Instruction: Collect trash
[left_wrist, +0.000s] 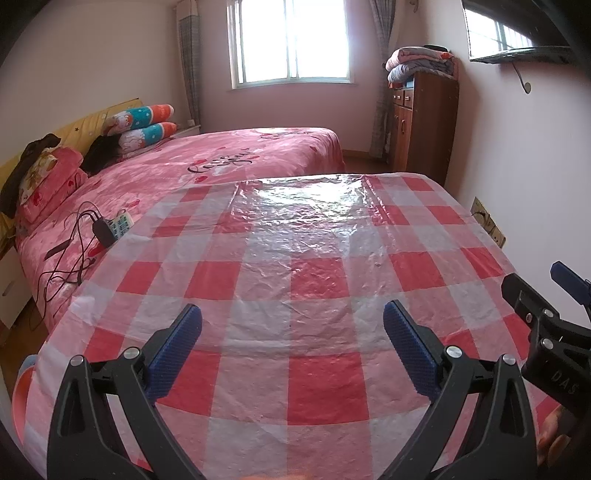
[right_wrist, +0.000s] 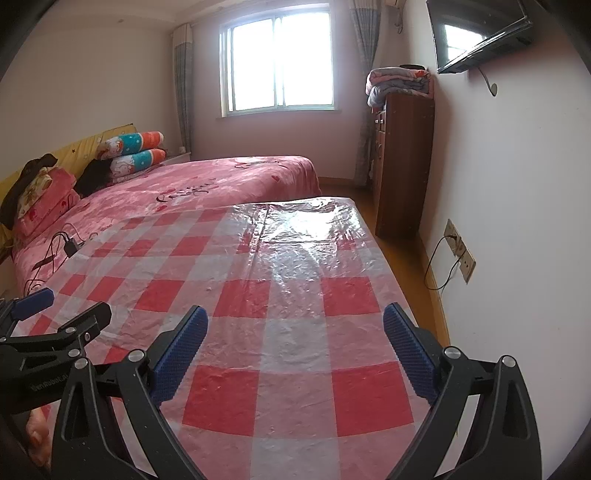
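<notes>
Jaws spread on both the left gripper (left_wrist: 292, 325) and right gripper (right_wrist: 295, 326) above the checkered table (right_wrist: 280, 266); its far edge nears the bed (right_wrist: 229, 177).

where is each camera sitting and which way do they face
Left wrist: sits on the left claw, looking along its open fingers over the checkered table cover toward the window; the right claw shows at the right edge.
Right wrist: sits on the right claw, facing the same way; the left claw shows at left.
Shared: cover, bed, window, cabinet.
</notes>
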